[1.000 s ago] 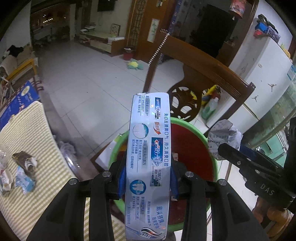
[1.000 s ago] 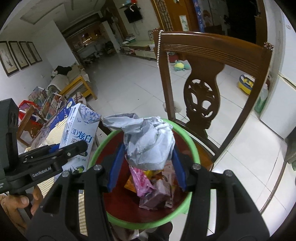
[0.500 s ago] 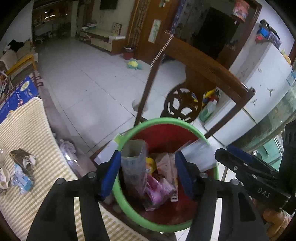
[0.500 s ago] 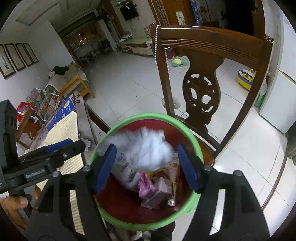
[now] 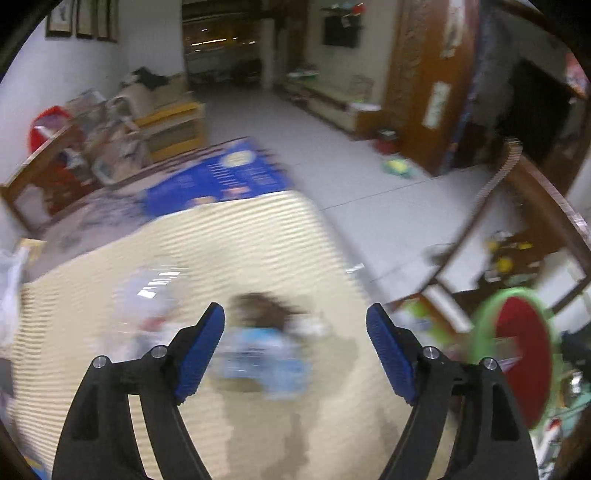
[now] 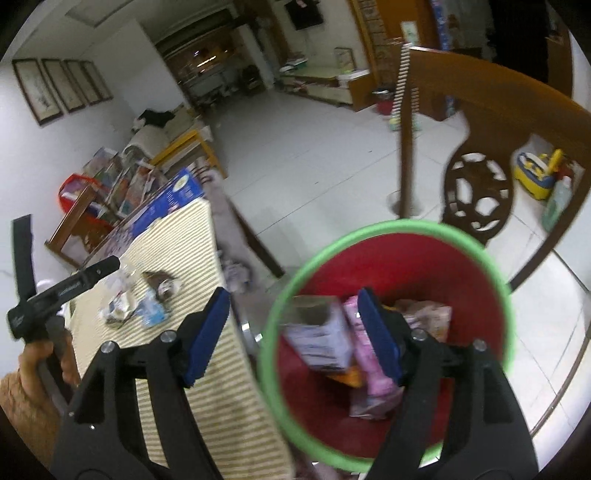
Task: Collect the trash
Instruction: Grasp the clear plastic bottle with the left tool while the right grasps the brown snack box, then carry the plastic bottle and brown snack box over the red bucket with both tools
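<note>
over the striped counter [image 5: 258, 236], left gripper [image 5: 295, 347] jaws opening and empty, blurred wrappers [image 5: 266, 350] beyond them, right gripper [image 6: 293, 332] jaws opening, empty, bin [image 6: 506, 295] of trash [image 6: 321, 336] below right

A pale tiled floor [image 6: 317, 155] runs back to a dim far end of the room. Four framed pictures [image 6: 62, 86] hang in a row on the white left wall [image 6: 22, 155]. A carved wooden chair [image 6: 476, 147] stands at the right, and a low wooden TV cabinet [image 6: 325, 85] sits against the far wall under a dark screen [image 6: 304, 13]. A yellow-framed bench [image 5: 173, 125] stands beside cluttered wooden shelves [image 5: 66, 162].
</note>
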`<state>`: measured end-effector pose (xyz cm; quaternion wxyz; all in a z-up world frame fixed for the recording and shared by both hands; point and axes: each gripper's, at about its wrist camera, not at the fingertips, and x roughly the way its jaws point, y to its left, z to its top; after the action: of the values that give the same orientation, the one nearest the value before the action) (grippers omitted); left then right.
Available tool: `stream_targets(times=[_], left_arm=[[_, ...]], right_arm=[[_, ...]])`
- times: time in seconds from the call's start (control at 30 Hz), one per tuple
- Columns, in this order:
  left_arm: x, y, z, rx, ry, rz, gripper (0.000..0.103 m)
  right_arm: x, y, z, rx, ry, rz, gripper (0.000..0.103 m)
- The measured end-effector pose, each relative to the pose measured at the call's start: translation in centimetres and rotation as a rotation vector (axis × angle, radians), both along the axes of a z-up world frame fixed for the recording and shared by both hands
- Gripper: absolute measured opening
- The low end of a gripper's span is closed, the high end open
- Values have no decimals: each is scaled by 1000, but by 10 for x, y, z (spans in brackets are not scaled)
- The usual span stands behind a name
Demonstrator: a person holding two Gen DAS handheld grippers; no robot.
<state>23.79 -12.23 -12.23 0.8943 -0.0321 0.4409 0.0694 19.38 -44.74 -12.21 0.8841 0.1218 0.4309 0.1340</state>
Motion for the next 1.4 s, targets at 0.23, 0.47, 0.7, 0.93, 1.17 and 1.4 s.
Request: stream_targets(times=[0.23, 0.47, 0.7, 0.93, 1.17, 1.4], left_arm=[[30, 106, -44, 139, 200, 13, 78], [62, 145, -88, 130, 322, -72, 78], [87, 150, -113, 47, 360, -147, 76], [65, 177, -89, -122, 222, -3, 67], [-6, 181, -19, -177, -9, 167, 67], [-50, 168, 13, -180, -104, 264, 67]], right_arm=[[4, 75, -16, 15, 47, 90, 72], [10, 156, -35, -2, 96, 186, 72], [38, 213, -44, -45, 104, 254, 72], [85, 262, -65, -117, 127, 351, 72], [115, 298, -96, -188, 173, 421, 72], [116, 311, -111, -266, 194, 447, 41]])
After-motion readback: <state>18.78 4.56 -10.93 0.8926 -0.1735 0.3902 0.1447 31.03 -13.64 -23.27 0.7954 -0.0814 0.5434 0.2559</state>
